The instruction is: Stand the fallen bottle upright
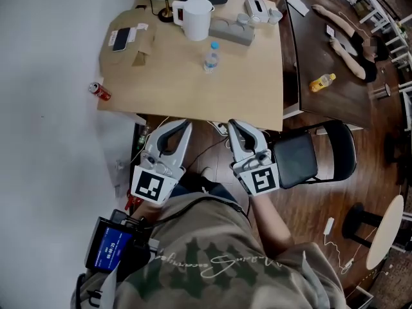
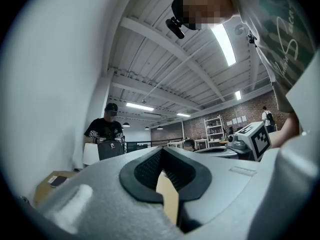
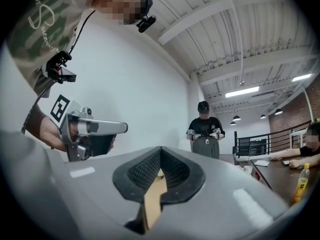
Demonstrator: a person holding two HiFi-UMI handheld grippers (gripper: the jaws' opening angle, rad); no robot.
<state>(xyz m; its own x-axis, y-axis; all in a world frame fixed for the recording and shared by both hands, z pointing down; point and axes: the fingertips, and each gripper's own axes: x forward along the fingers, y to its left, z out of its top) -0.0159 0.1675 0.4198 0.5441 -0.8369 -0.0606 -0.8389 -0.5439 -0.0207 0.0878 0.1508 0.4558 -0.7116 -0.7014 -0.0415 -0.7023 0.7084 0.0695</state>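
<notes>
A clear water bottle (image 1: pixel 211 55) with a blue cap stands upright near the middle of the light wooden table (image 1: pixel 257 89). Both grippers hang off the table's near edge, well short of the bottle. My left gripper (image 1: pixel 185 125) is shut with nothing in it, its black pads (image 2: pixel 145 170) meeting at the tip. My right gripper (image 1: pixel 233 125) is level with it, also shut and empty, with its pads (image 3: pixel 175 171) closed. Each gripper view looks out level over its own jaws and does not show the bottle.
A red can (image 1: pixel 100 91) lies on its side at the table's left corner. A white pitcher (image 1: pixel 193 18), a grey tray (image 1: pixel 230 32) and a phone (image 1: pixel 120 39) are at the back. A yellow bottle (image 1: pixel 322 82) is on the dark table at right. A black chair (image 1: pixel 309 156) is beside me.
</notes>
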